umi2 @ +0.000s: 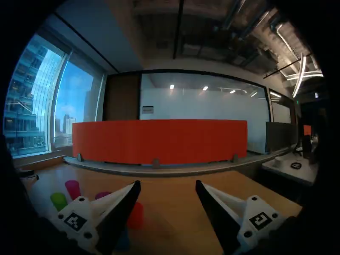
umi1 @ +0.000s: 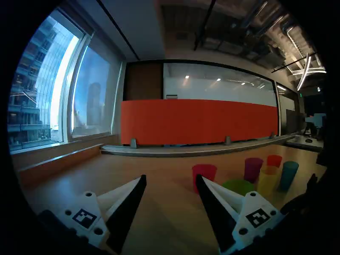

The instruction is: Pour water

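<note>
Several coloured plastic cups stand on a wooden table (umi1: 170,212). In the left gripper view a red cup (umi1: 204,172) is just beyond my right fingertip, with a green cup (umi1: 238,186), a purple cup (umi1: 253,168), an orange cup (umi1: 274,161), a yellow cup (umi1: 267,182) and a teal cup (umi1: 289,175) farther right. My left gripper (umi1: 170,180) is open and holds nothing. In the right gripper view my right gripper (umi2: 167,185) is also open and holds nothing. A green cup (umi2: 58,199), a magenta cup (umi2: 73,188) and a red cup (umi2: 137,214) sit low at the left, partly behind the left finger.
An orange divider panel (umi1: 199,121) runs along the table's far edge, on a grey rail. Large windows (umi1: 55,102) and a wooden sill are on the left. A white desk (umi2: 293,168) with small items stands off to the right.
</note>
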`<action>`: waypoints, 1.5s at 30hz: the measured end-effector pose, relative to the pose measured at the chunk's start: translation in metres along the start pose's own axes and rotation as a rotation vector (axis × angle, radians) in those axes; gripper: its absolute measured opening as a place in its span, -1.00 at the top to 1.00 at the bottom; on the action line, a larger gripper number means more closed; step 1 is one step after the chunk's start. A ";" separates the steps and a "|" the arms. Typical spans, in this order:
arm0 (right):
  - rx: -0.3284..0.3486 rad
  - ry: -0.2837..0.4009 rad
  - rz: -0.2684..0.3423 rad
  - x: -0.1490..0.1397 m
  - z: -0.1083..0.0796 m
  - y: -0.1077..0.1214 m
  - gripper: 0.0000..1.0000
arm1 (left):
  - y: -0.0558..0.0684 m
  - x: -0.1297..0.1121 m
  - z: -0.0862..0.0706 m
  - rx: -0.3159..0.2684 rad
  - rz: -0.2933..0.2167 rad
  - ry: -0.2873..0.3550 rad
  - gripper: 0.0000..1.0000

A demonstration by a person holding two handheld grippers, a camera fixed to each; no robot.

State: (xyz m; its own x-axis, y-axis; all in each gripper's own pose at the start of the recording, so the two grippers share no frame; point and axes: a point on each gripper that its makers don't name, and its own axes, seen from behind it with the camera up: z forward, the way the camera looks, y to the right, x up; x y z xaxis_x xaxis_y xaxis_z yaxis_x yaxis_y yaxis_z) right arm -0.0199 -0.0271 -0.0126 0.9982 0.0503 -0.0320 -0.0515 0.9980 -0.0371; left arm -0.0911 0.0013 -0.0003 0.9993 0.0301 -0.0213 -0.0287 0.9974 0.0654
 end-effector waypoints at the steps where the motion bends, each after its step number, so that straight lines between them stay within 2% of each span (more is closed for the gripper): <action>1: 0.000 0.000 0.001 0.000 0.000 0.000 -1.00 | 0.000 0.000 0.000 0.000 0.000 0.000 -0.71; 17: 0.009 0.012 -0.005 -0.001 -0.004 0.001 -1.00 | 0.000 -0.001 0.000 0.000 0.001 -0.002 -0.71; 32: 0.009 0.041 -0.058 -0.011 -0.013 0.005 -1.00 | -0.001 -0.001 0.001 0.001 0.002 -0.001 -0.71; 45: 0.024 0.045 -0.017 -0.041 -0.007 0.006 -0.99 | -0.001 -0.002 0.001 0.001 0.002 -0.001 -0.71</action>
State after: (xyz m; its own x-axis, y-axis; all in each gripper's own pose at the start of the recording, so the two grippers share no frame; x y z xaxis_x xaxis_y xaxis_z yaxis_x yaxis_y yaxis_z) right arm -0.0615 -0.0239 -0.0186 0.9966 0.0318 -0.0762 -0.0330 0.9994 -0.0145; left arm -0.0925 0.0000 0.0009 0.9993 0.0317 -0.0199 -0.0303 0.9973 0.0666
